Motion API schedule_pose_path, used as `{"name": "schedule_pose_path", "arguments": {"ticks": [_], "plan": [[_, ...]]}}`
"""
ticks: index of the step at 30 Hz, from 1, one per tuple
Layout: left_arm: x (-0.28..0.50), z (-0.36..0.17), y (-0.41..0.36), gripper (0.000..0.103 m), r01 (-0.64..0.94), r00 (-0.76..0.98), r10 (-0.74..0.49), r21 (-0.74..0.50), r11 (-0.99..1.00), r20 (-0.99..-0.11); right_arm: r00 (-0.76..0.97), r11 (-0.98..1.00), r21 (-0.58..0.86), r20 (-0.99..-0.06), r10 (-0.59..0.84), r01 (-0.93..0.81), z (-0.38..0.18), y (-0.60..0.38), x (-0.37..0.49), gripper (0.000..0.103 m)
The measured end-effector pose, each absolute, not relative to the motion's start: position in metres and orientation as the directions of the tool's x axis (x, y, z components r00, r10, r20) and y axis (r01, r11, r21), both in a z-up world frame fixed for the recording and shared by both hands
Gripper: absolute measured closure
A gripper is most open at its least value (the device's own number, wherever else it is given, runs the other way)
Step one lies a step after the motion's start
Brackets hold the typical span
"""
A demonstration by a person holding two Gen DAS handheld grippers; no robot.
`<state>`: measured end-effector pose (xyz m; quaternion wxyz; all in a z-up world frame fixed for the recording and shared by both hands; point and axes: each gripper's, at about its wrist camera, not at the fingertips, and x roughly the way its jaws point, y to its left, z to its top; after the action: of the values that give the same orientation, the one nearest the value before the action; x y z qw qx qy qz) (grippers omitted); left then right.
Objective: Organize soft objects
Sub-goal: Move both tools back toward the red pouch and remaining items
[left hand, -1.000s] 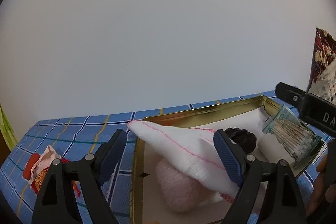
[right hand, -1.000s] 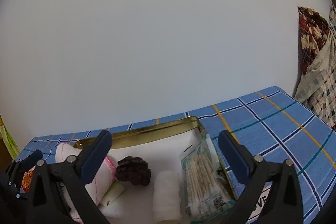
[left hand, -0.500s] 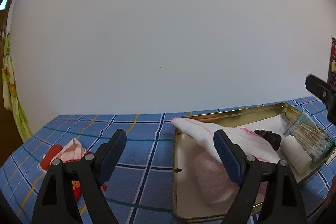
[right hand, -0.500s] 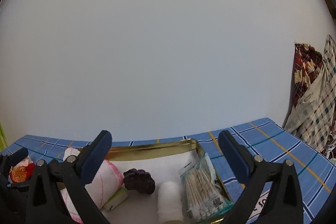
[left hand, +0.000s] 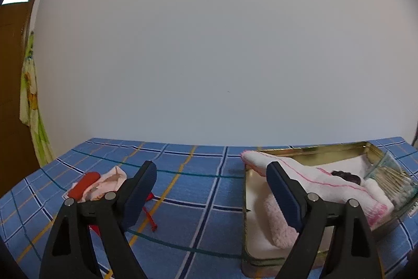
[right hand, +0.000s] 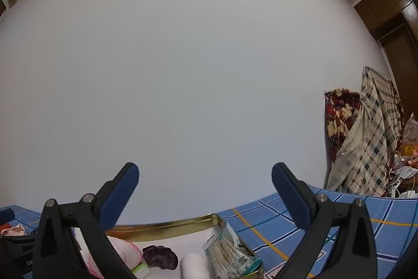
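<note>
A gold tin tray [left hand: 313,149] sits on the blue checked cloth at the right. In it lie a white towel with pink stitching [left hand: 308,175], a pink fluffy item [left hand: 279,224], a dark scrunchie [left hand: 346,177], a white roll [left hand: 376,194] and a bag of cotton swabs [left hand: 392,175]. A red and pink soft item [left hand: 96,183] lies on the cloth at the left. My left gripper [left hand: 211,190] is open and empty above the cloth between them. My right gripper [right hand: 205,190] is open and empty, raised above the tray [right hand: 167,226].
A white wall stands close behind the table. Patterned fabrics [right hand: 365,137] hang at the far right. A green cloth [left hand: 31,106] hangs by a wooden door at the left. The checked cloth [left hand: 196,190] covers the table.
The left gripper has swung left and back, so the tray now lies to its right and the red and pink item nearer. The right gripper has tilted upward, showing more wall.
</note>
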<state>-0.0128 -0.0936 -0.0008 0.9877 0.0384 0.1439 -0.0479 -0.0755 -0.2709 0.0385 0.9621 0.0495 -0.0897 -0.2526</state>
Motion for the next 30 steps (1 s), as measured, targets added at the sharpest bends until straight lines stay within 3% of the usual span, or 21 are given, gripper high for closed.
{"name": "schedule_pose_path", "arguments": {"ticks": [8,13,21,30], "plan": [[-0.02,-0.002,-0.085,0.012,0.158,0.931,-0.133,0.048,0.986,-0.339,0.875,0.879,0.117,0.104,-0.473,0.462,0.042,-0.265,-0.078,0.0],[-0.014,-0.007,-0.074,0.012,0.254,0.881,-0.233,-0.005,0.967,-0.411,0.883,0.887,0.096,0.097,-0.46,0.451,0.039,-0.259,-0.079,0.0],[-0.016,-0.004,-0.048,0.012,0.183,0.93,-0.127,0.138,0.973,-0.344,0.925,0.92,0.098,-0.028,-0.379,0.38,0.036,-0.241,-0.06,0.0],[0.012,-0.004,0.023,0.012,0.073,0.927,-0.034,0.091,0.993,-0.372,0.962,0.961,0.113,-0.143,-0.234,0.25,0.028,-0.188,-0.027,0.0]]}}
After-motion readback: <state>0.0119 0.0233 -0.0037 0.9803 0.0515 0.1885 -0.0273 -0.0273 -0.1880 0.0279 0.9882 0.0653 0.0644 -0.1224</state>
